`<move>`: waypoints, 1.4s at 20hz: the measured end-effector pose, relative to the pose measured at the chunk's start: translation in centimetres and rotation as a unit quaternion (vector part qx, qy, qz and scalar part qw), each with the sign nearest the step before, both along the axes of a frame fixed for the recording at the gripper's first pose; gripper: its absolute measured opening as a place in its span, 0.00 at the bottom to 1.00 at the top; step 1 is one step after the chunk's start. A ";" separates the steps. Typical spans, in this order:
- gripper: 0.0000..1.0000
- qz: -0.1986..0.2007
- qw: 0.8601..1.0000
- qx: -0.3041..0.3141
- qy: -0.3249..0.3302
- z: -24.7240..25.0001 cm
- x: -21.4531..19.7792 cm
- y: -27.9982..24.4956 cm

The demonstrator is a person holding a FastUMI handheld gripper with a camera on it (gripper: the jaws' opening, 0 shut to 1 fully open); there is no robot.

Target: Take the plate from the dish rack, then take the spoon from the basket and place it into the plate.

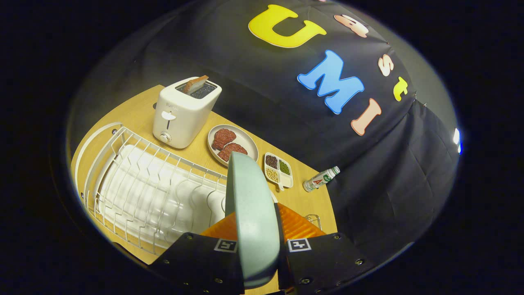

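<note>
Fingers (213, 235) of the gripper (258, 246) clamp the pale green plate (249, 205) on edge between them.

Held upright, the plate stands raised over the white wire dish rack (155, 192) on the wooden table (311, 200). Beyond it sit a toaster (182, 114) (a bread slice in its slot), a dish of meat (233, 143), a small divided tray (279, 170) and a bottle (321, 179) lying on its side.

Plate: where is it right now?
Gripper view: the pale green plate stands on edge, clamped between the gripper fingers, lifted over the white dish rack's right end.
</note>
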State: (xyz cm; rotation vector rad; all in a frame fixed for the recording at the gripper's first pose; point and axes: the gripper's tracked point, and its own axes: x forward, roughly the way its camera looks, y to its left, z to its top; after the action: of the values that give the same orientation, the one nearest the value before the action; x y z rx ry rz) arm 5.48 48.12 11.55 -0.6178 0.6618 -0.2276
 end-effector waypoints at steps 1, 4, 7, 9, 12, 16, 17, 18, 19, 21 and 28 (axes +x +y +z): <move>0.29 0.000 1.000 0.005 -0.002 0.1 -0.6 -0.2; 0.29 -0.005 1.000 0.025 -0.017 1.2 -2.8 -1.0; 0.29 -0.007 0.998 0.048 -0.030 2.0 -6.0 -1.8; 0.29 -0.003 0.998 0.057 -0.031 2.0 -8.4 -2.3; 0.29 0.014 0.997 0.066 -0.023 1.2 -12.3 -3.2; 0.29 0.047 0.994 0.099 0.004 -2.1 -16.2 -4.2; 0.29 0.053 0.993 0.103 0.014 -3.3 -17.0 -4.7; 0.29 0.060 0.992 0.108 0.024 -4.4 -17.7 -5.1; 0.29 0.068 0.990 0.116 0.035 -5.6 -18.1 -5.4; 0.29 0.081 0.985 0.142 0.058 -8.2 -18.8 -5.7; 0.29 0.081 0.928 0.355 0.073 -12.2 -18.5 -4.9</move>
State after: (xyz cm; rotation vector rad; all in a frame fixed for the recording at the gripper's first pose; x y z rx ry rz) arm -13.03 43.22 -0.69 0.0139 0.7724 0.2177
